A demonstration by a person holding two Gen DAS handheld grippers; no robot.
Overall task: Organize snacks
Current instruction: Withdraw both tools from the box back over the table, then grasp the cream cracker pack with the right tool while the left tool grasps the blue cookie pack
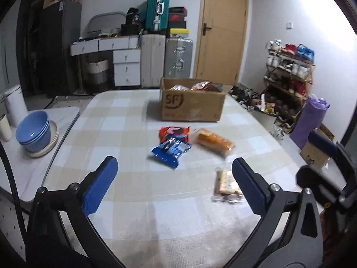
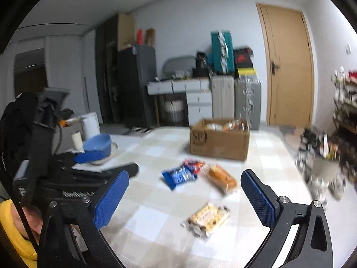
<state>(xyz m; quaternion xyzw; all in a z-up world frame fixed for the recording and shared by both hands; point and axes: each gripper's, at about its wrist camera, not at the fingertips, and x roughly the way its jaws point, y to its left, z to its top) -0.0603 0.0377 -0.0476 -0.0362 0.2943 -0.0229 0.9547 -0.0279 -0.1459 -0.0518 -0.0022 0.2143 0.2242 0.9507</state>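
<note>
Only the right wrist view shows a yellow sleeve [image 2: 13, 234], while both show four packets loose on the desk [image 1: 133, 201] before the box [image 1: 191, 105], and both grippers, left [image 1: 174, 187] and right [image 2: 185, 198], gape wide, fingers empty.
</note>
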